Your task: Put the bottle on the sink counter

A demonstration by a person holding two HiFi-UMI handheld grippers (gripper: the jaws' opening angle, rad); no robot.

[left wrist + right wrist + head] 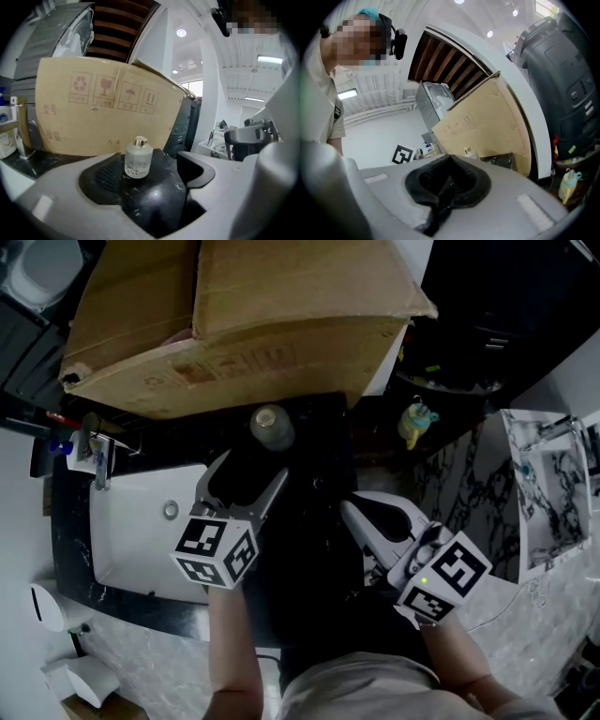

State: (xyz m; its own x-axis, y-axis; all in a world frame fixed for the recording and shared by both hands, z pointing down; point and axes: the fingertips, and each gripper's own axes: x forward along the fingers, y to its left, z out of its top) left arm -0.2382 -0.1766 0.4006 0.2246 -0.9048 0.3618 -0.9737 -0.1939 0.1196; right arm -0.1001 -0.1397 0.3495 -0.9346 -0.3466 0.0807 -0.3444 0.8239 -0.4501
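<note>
On the black, white-veined stone sink counter [157, 190], a small frosted-glass bottle with a gold cap [138, 158] stands upright, just in front of a large brown cardboard box [93, 117] and beside the white sink basin [141, 531]. The left gripper [150, 176] has its jaws spread wide on either side of the bottle, touching nothing. The right gripper [447, 161], off to the side, has its jaws pressed together and holds nothing.

Noted: left gripper [246, 474] and right gripper [361, 517], grey shells, black pads [101, 176], white cubes with black square markers. One green light [425, 580] on right cube [448, 570]. Wearer's beige shirt [361, 692] below that cube.
</note>
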